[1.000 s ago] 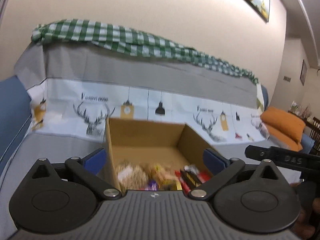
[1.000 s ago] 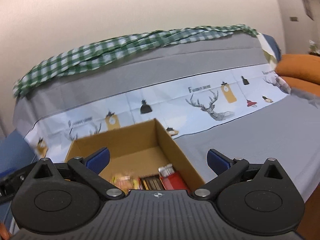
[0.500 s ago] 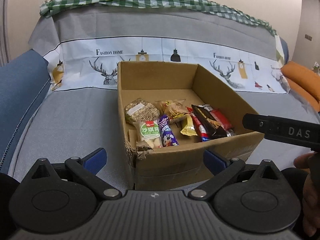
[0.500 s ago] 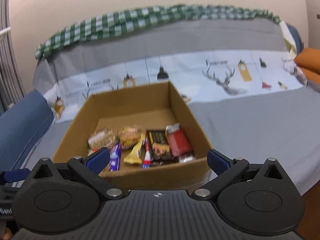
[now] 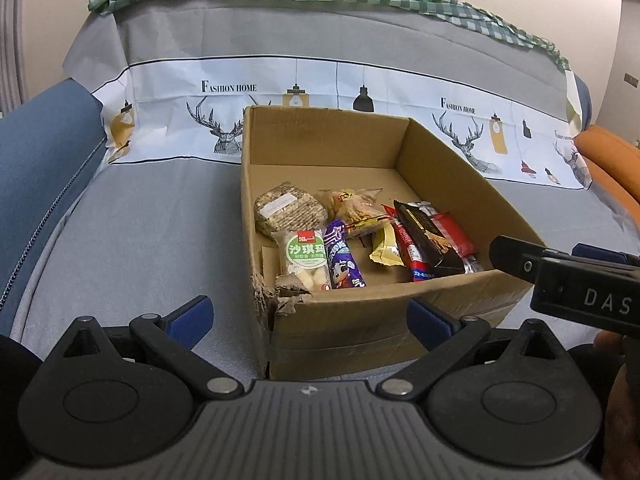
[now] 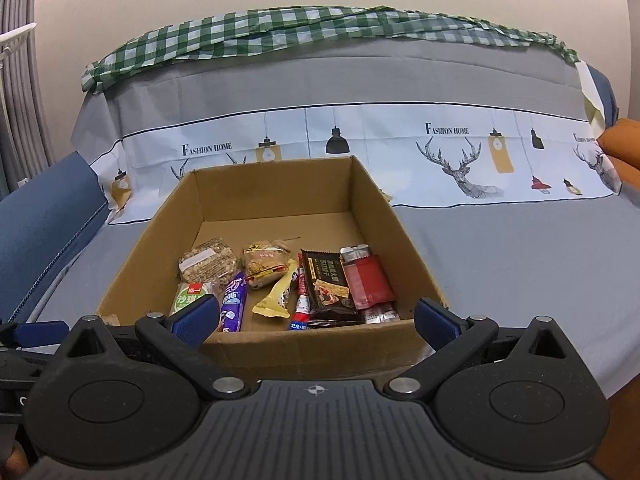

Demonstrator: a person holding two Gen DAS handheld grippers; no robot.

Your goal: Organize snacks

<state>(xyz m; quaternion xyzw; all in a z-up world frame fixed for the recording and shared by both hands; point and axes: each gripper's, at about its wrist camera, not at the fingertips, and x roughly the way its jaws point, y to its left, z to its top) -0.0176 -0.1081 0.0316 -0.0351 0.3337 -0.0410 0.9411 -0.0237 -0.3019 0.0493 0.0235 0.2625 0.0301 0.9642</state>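
An open cardboard box (image 6: 276,200) sits on the grey-covered seat of a sofa (image 6: 500,248), and the snacks lie together on its floor toward the near wall. At the left is a round seeded cake in clear wrap (image 6: 207,265), with a white-and-green packet (image 5: 305,259) just in front of it and a purple bar (image 6: 233,303) beside that. Next come a clear bag of brown pieces (image 6: 265,265) and a small yellow packet (image 6: 276,300) — then a narrow red-and-white stick (image 6: 302,300), a black bar printed with a biscuit picture (image 6: 329,289) and a red packet (image 6: 369,287) at the right end, the black bar overlapping its neighbours. The back half of the box floor is bare cardboard. The box's near left corner (image 5: 272,292) is torn and crumpled.

The left hand-held gripper (image 5: 310,314) hangs in front of the box's near wall, its blue-tipped fingers spread wide with nothing between them. The right hand-held gripper (image 6: 314,318) is likewise at the near wall — spread wide, empty — and its body shows at the right edge of the left wrist view.

The sofa cover has a white band printed with deer heads and lamps (image 6: 452,152), and a green checked cloth (image 6: 320,26) lies along the top of the backrest. A blue cushion (image 5: 40,152) is at the left and an orange one (image 5: 612,156) at the far right.
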